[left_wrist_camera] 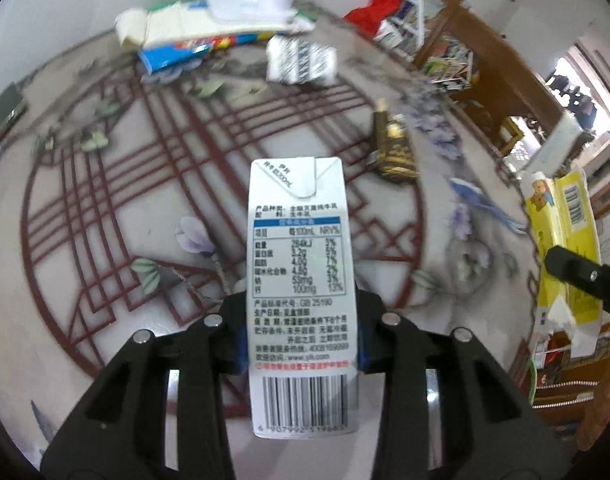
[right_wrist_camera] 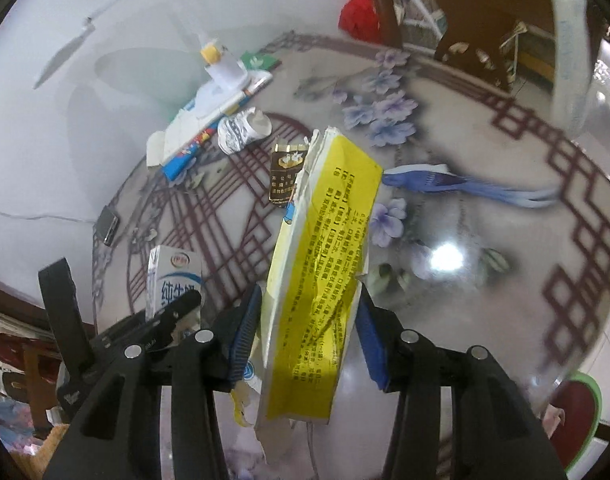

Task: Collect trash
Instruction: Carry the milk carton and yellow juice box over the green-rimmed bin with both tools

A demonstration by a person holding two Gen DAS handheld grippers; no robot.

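Left wrist view: the left gripper (left_wrist_camera: 301,336) is pinching a white milk carton (left_wrist_camera: 299,280) between its jaws, holding it upright above the patterned counter (left_wrist_camera: 105,208). Beyond it a dark brown cigarette pack (left_wrist_camera: 393,152) and a crumpled white wrapper (left_wrist_camera: 301,60) are lying on the counter, with a flattened blue-and-white box (left_wrist_camera: 185,40) near the wall.

Right wrist view: the right gripper (right_wrist_camera: 305,328) is squeezing a torn yellow box (right_wrist_camera: 325,272) with its jaws pressing on both sides, tilted over the counter (right_wrist_camera: 485,160). The milk carton (right_wrist_camera: 173,280) is showing to the left, in the left gripper (right_wrist_camera: 173,320). The cigarette pack (right_wrist_camera: 285,176) is lying just behind the yellow box.
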